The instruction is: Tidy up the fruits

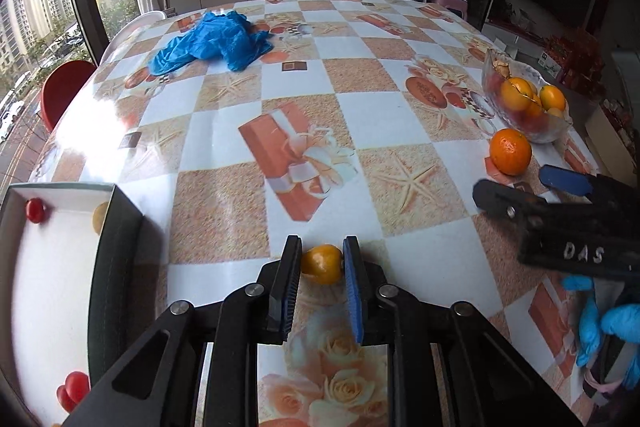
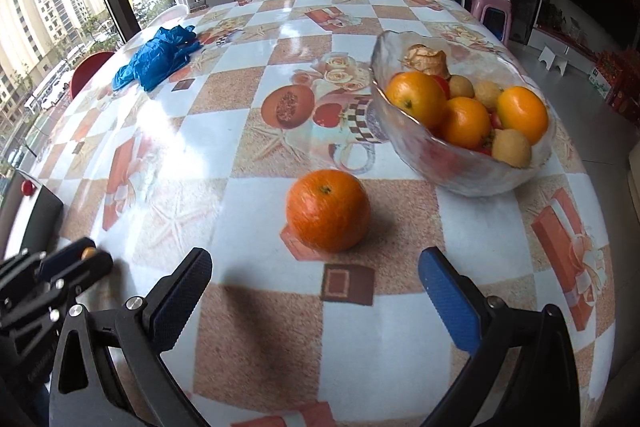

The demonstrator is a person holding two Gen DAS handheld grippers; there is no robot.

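Over patterned tablecloth (image 1: 360, 115), left tool (image 1: 322, 263) pinches small yellow fruit (image 1: 322, 264); right tool (image 2: 316, 275) gapes empty near orange (image 2: 328, 215)

Left hand-held gripper (image 1: 322, 267): tilted steeply downward, jaws closed tight on a small yellow-orange fruit (image 1: 322, 264) pinched between the pads. Right hand-held gripper (image 2: 316, 279): also angled downward, to the right of that fruit, jaws spread wide, nothing between them. Blue-gloved hand (image 1: 608, 327) wrapped around the right handle.
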